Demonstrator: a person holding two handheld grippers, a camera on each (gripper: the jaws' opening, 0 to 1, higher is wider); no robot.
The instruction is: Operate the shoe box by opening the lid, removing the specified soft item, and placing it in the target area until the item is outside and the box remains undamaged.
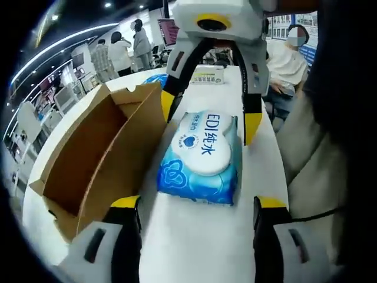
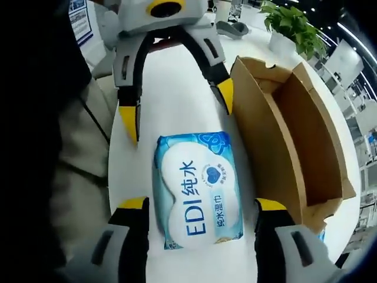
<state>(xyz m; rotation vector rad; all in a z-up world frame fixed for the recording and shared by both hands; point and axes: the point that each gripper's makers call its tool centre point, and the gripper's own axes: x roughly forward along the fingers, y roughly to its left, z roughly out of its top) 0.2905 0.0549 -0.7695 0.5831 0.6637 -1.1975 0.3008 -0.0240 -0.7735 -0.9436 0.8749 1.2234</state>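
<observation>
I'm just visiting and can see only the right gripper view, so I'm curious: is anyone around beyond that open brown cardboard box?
Observer: Yes. The left gripper view shows people standing far beyond the open brown cardboard box.
Operator: Anything else on the white table?
Observer: A small white and yellow carton lies farther along it, past the blue and white pack of wet wipes.

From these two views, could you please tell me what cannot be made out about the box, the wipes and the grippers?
- Left gripper view: the box floor, hidden behind its near wall.
- Right gripper view: the box's far corner runs out at the dark edge.
- Both views: small print on the wipes pack is too fine to read.
- Whether the pack is sealed: cannot tell.
</observation>
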